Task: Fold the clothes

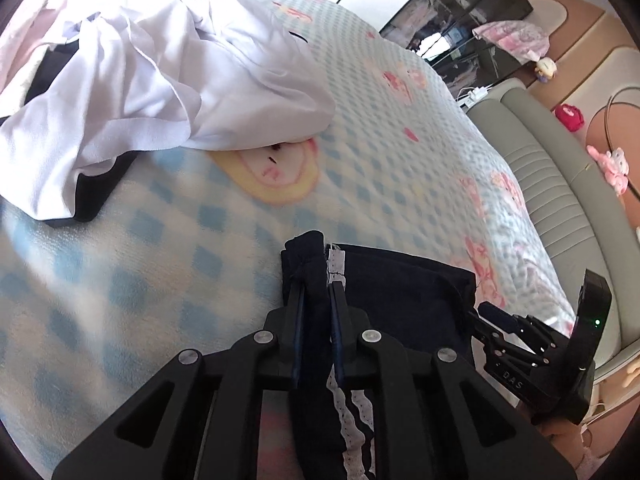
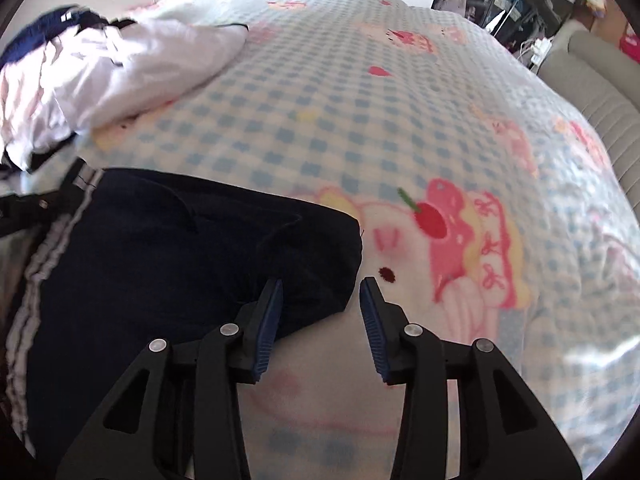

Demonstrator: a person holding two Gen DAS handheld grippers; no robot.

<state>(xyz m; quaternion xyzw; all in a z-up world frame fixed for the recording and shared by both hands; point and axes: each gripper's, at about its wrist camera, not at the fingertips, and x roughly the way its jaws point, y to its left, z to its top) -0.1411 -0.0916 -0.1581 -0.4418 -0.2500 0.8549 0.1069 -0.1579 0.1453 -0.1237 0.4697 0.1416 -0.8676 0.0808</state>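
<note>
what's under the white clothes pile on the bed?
A dark garment pokes out beneath the white pile, which rests on the checked blanket, over part of a yellow-pink print. Anything deeper is covered.

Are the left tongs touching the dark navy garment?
Touching. In the left wrist view the left tongs are closed on a bunched edge of the dark navy garment beside its white lace trim.

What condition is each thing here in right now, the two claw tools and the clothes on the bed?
Left gripper: shut, pinching the navy garment's edge.
Right gripper: open, holding nothing, at the navy garment's corner.
Navy garment with white lace trim: lying on the blanket, partly flattened, wrinkled.
White clothes: crumpled in an unfolded heap.
Checked blanket: spread over the bed.
</note>
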